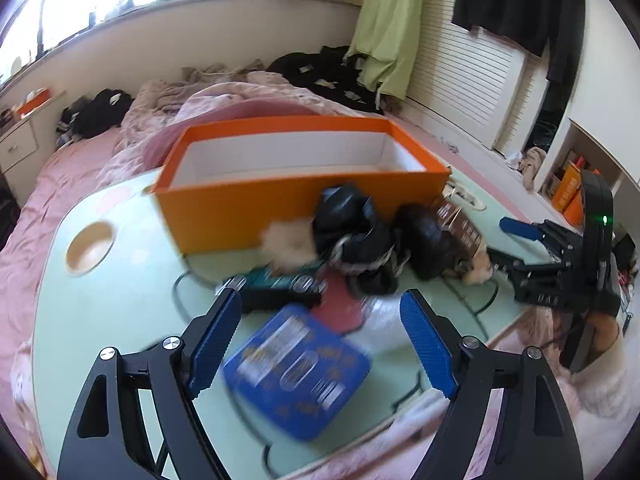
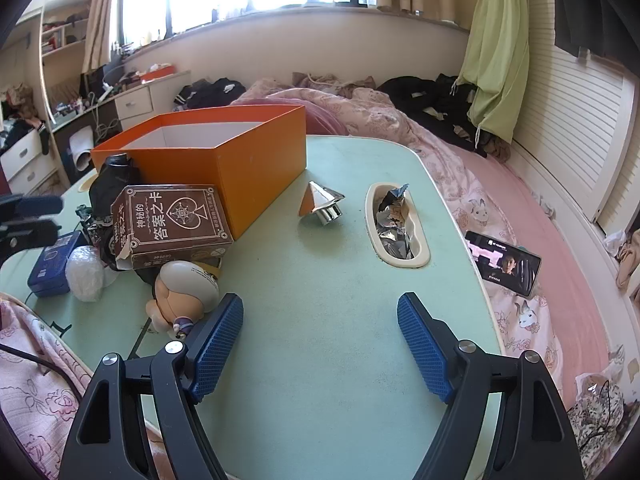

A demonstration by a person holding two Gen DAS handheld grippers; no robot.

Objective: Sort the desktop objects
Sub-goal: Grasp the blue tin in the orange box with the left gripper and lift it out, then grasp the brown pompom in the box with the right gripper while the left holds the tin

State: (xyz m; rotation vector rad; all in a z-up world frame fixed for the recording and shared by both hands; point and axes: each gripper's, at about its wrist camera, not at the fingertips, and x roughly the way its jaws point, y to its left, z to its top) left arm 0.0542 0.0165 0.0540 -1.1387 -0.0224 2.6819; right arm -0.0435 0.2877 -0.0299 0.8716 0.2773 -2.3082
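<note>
An open orange box (image 1: 280,196) (image 2: 224,152) stands on the pale green lap table (image 1: 120,280) (image 2: 320,280). In front of it lies a pile: a blue tin (image 1: 296,364) (image 2: 50,266), a dark green box (image 1: 280,286), a red card (image 1: 340,308), black pouches (image 1: 352,240), a brown card box (image 2: 168,224), a small figurine (image 2: 180,292) and a bubble-wrap lump (image 2: 84,272). My left gripper (image 1: 320,344) is open, just above the blue tin. My right gripper (image 2: 320,348) is open and empty over bare table; it also shows in the left wrist view (image 1: 500,240).
A silver cone-shaped object (image 2: 322,202) lies right of the orange box. A tray slot in the table (image 2: 396,224) holds crumpled foil. A phone (image 2: 504,262) lies on the pink bed beside the table. A round cup recess (image 1: 90,246) is at the table's left.
</note>
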